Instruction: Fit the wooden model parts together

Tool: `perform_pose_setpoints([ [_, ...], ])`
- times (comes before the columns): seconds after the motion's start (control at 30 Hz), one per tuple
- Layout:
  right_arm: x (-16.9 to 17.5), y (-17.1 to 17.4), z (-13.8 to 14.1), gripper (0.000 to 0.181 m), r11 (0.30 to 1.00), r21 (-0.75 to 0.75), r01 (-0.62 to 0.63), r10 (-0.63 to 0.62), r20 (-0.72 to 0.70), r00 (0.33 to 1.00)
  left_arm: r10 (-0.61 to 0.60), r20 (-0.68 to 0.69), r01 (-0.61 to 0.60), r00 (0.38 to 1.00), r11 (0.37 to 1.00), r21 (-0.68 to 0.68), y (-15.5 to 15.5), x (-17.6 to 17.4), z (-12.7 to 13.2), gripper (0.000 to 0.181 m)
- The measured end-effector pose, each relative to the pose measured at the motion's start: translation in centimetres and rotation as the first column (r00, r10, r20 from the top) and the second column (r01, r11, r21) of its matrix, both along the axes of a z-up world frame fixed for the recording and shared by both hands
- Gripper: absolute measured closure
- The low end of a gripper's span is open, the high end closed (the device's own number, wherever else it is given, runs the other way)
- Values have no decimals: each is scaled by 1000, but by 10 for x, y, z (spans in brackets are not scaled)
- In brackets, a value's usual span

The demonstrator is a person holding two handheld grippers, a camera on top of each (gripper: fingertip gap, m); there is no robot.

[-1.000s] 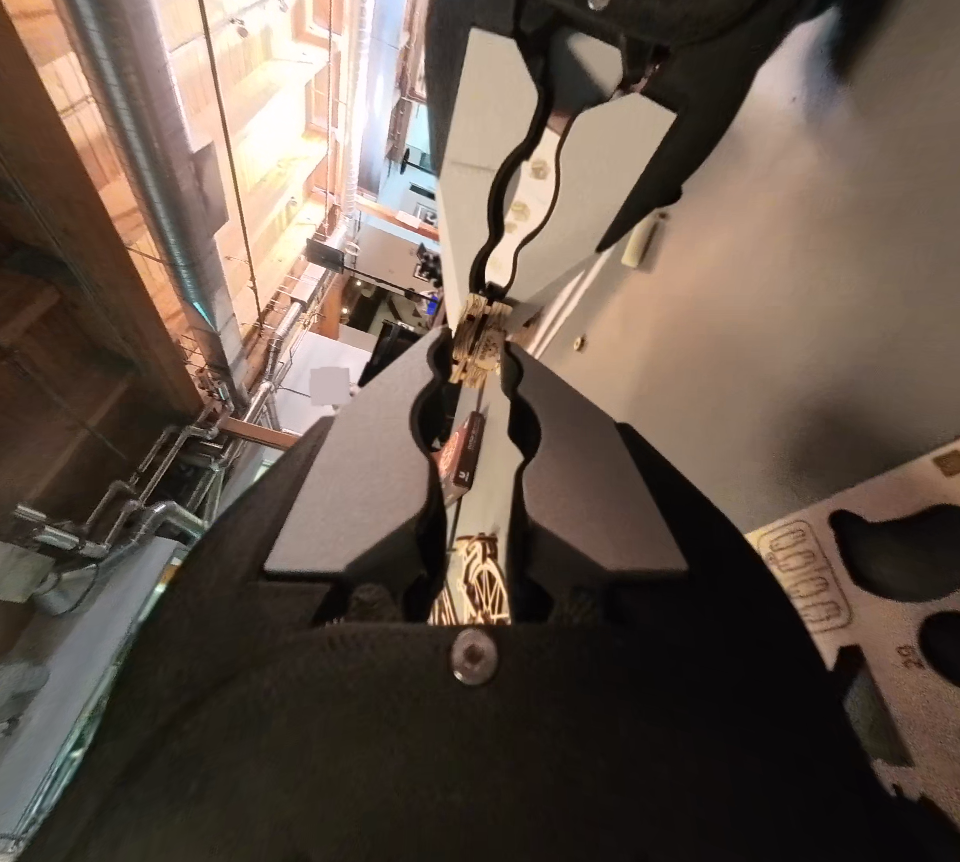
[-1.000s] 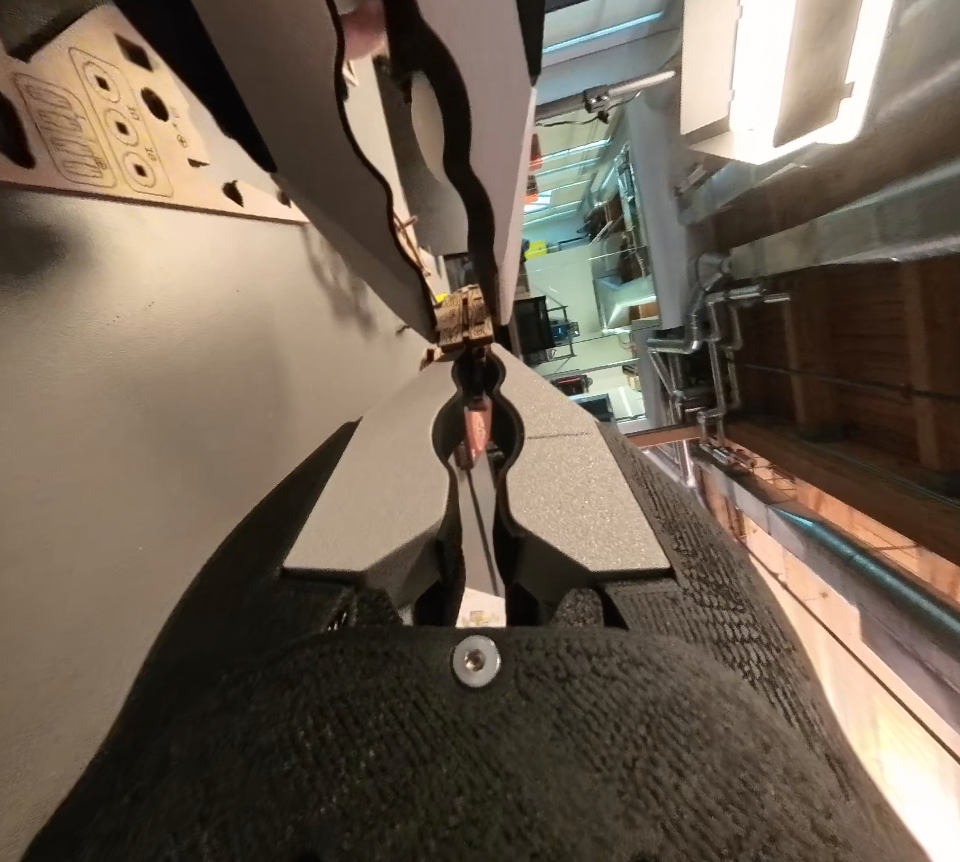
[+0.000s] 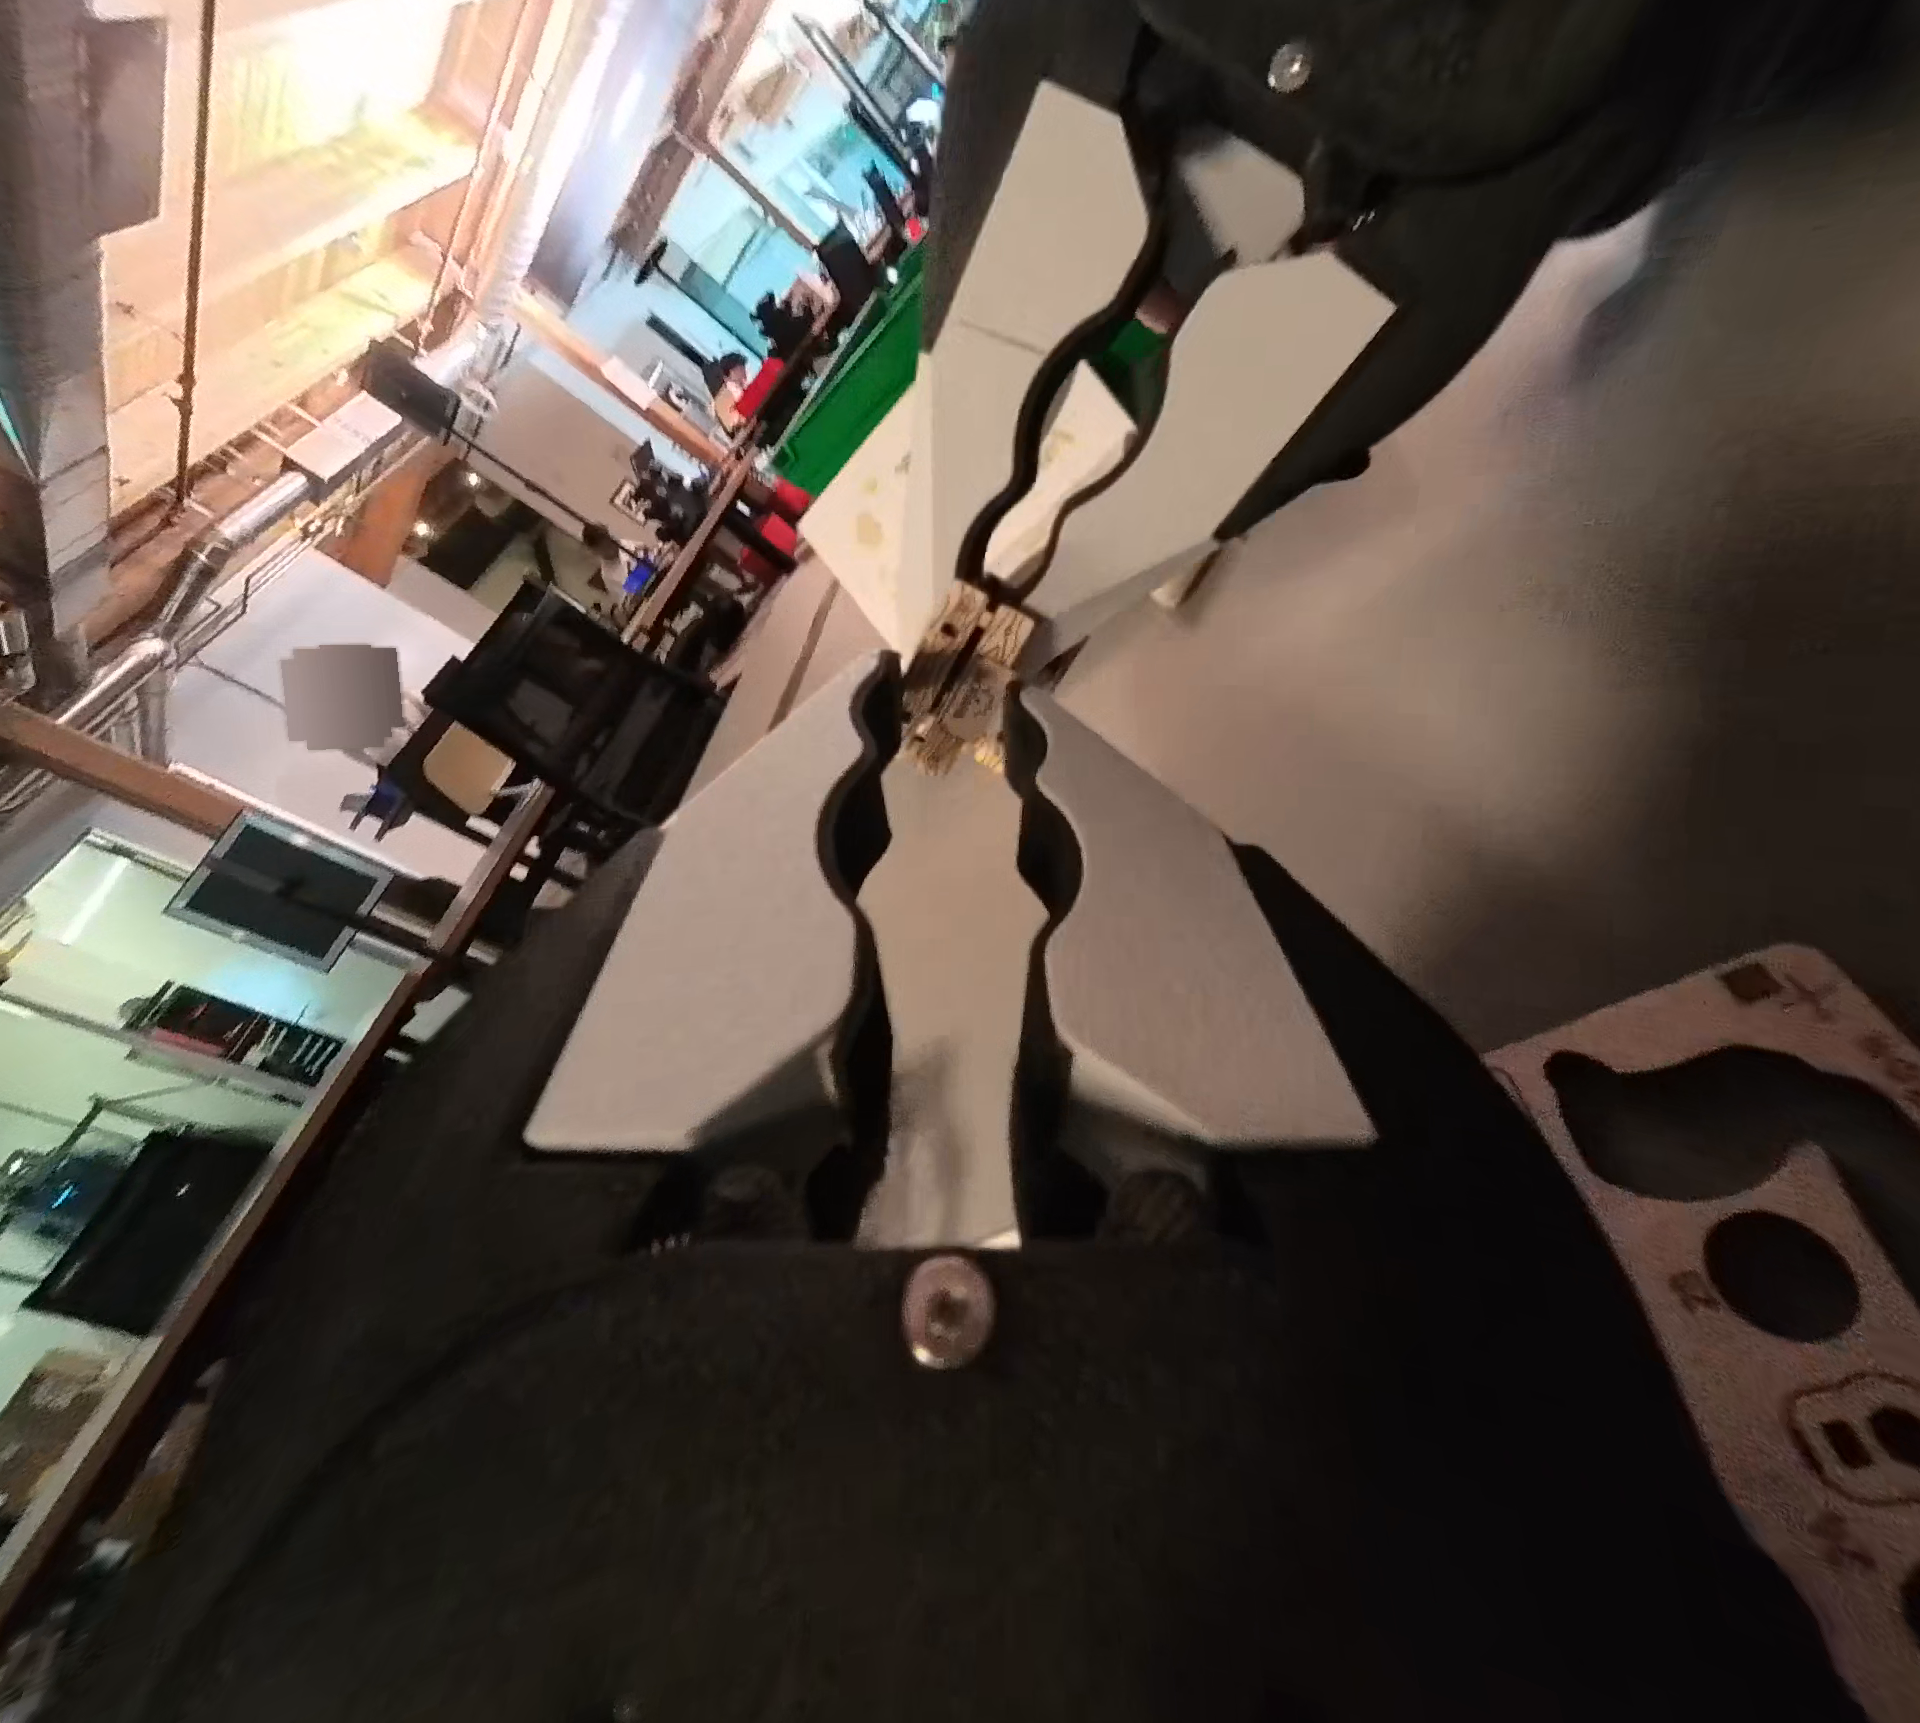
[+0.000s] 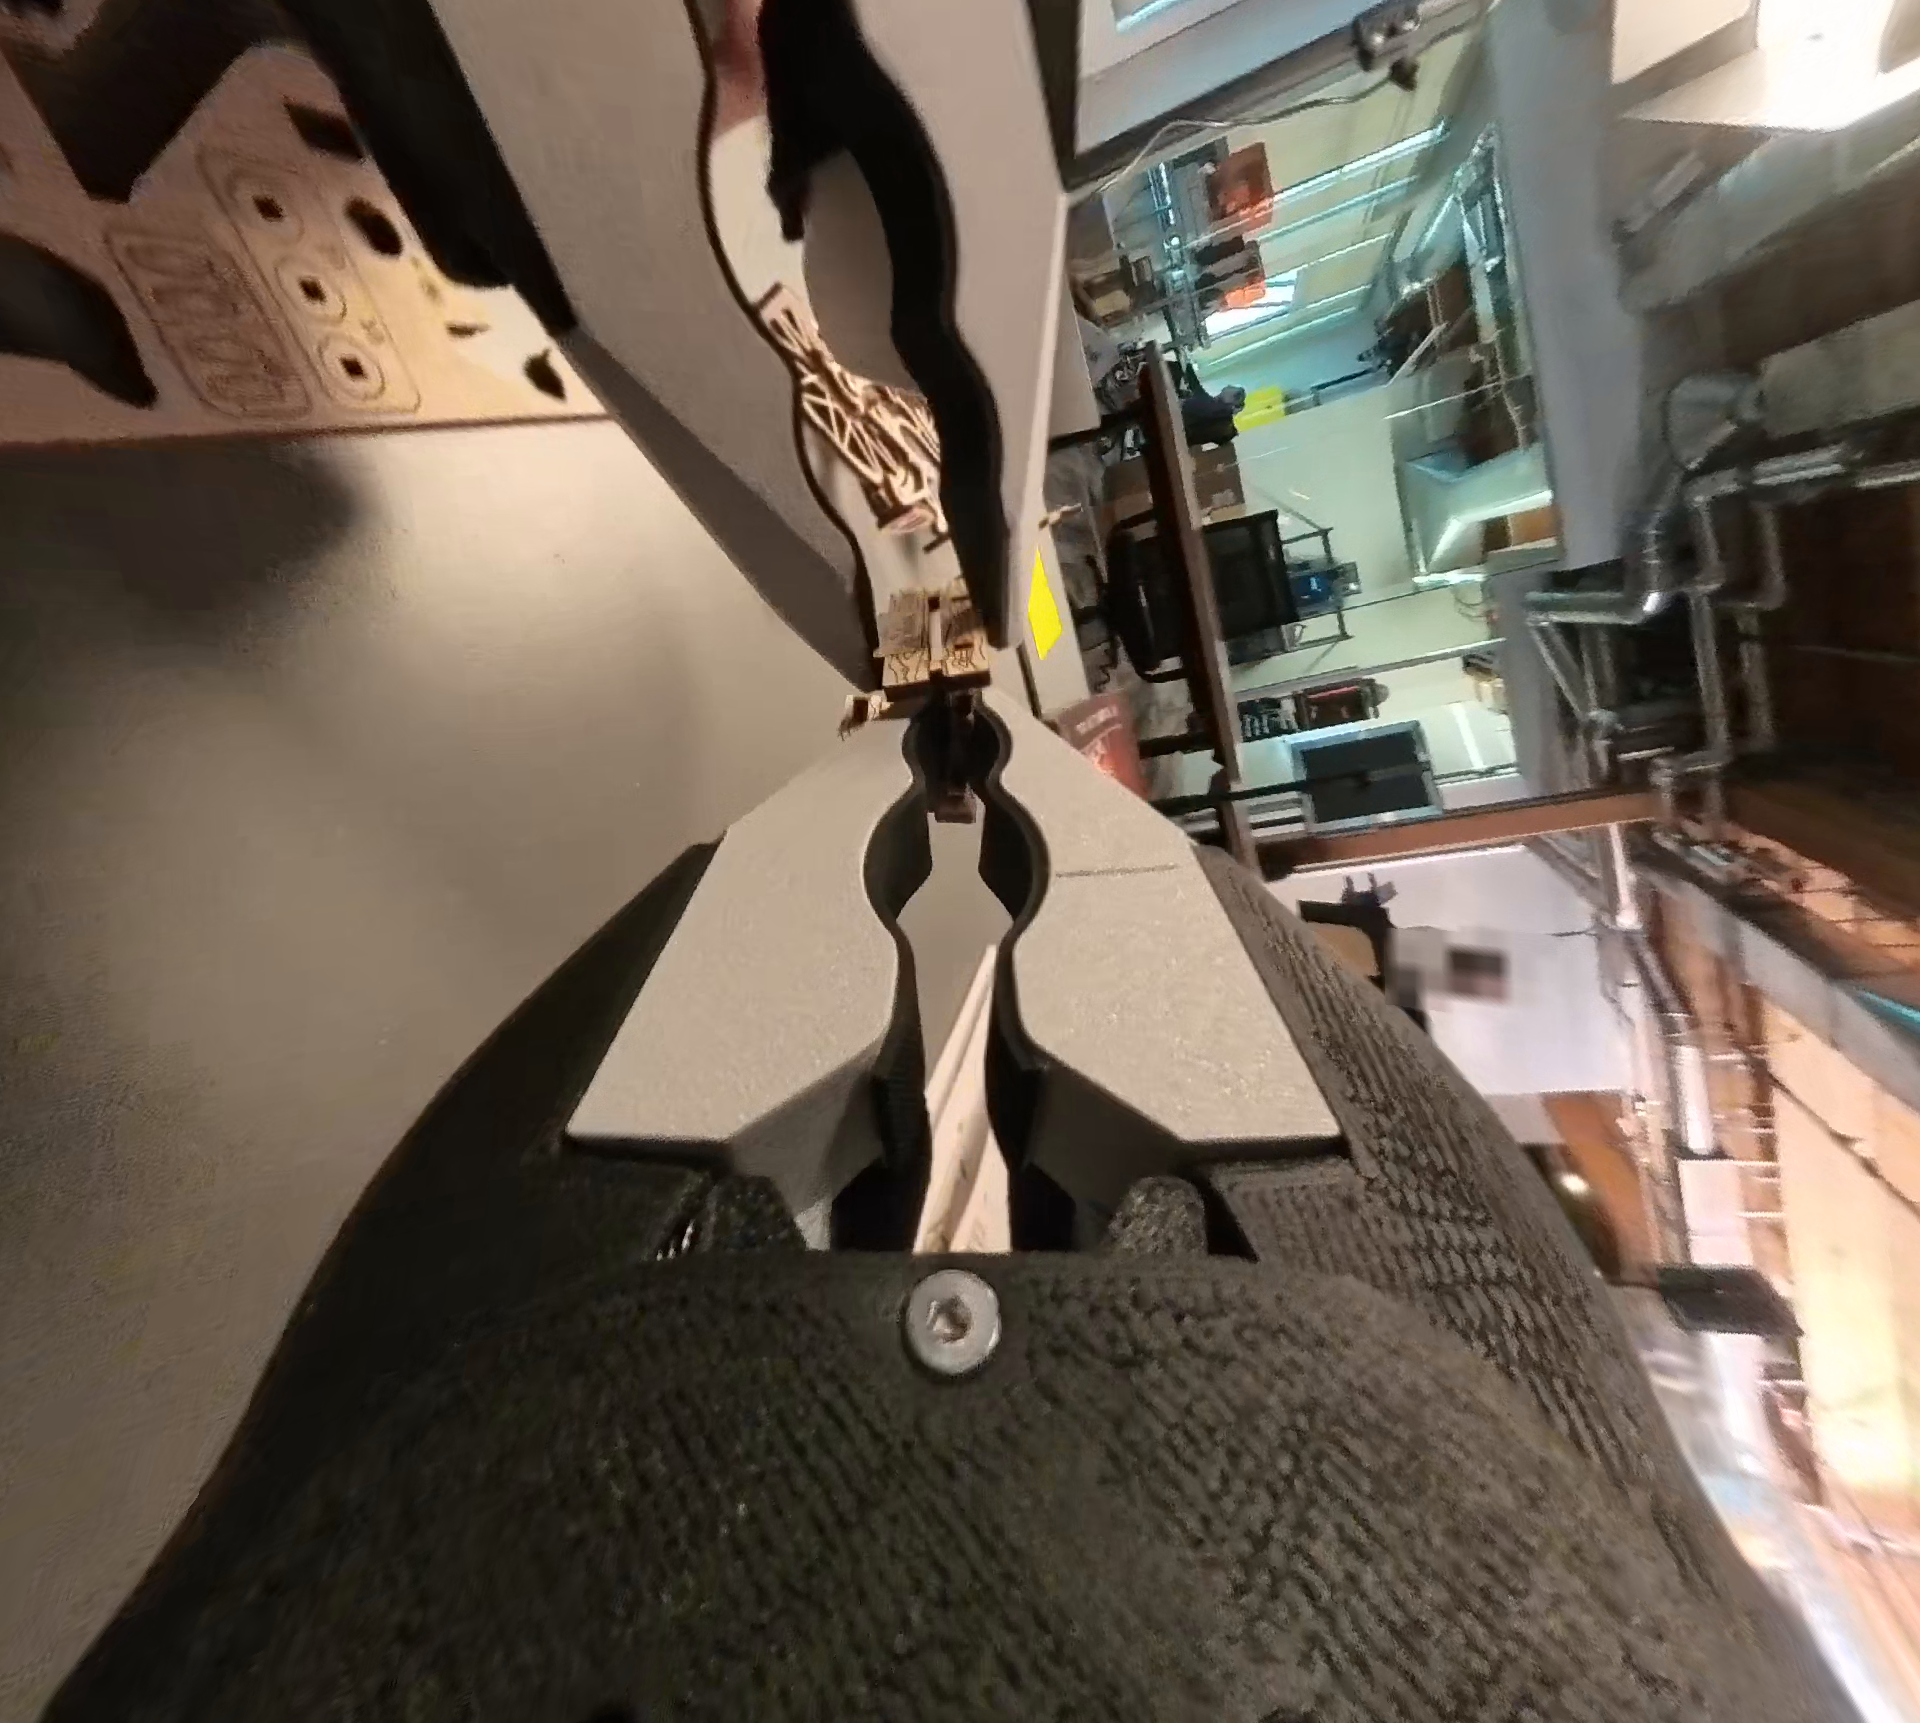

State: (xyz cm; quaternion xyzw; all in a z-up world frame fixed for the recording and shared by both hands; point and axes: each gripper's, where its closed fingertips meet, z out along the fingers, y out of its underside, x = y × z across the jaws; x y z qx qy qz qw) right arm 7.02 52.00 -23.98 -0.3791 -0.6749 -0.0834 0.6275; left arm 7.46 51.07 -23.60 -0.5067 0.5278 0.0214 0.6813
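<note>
Now both tongs meet tip to tip: left tongs (image 3: 951,707) clenched on the wooden model parts (image 3: 961,671), right tongs (image 4: 948,728) seemingly clenched on its far end.

Two grippers (image 3: 951,686) (image 4: 951,723); one wooden assembly (image 3: 961,686); perhaps one punched sheet (image 3: 1818,1258).

A grey tabletop (image 3: 1558,634) is filling the foreground, a silver duct (image 3: 208,561) is running overhead, and a black crate (image 4: 1242,582) is sitting far off.
</note>
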Motion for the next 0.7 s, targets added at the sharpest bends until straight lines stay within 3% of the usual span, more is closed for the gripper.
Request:
perform_pose_setpoints([
  [0.03, -1, 0, -2, 181, 1000, 26, 2, -2, 14, 1000, 14, -26, -14, 1000, 1000, -1, 0, -1, -3, 163],
  [0.17, -2, 2, -11, 181, 997, 83, 2, -6, 54, 999, 43, -118, -43, 992, 999, 3, 2, -3, -14, 163],
  [0.47, -4, 9, -35, 181, 997, 56, 47, -54, 137, 989, 99, -258, -113, 961, 993, -38, 9, -6, -38, 164],
  [0.7, -5, 12, -41, 181, 990, -135, 28, -17, 84, 996, 71, -198, -100, 978, 985, -142, 13, -6, -41, 164],
])
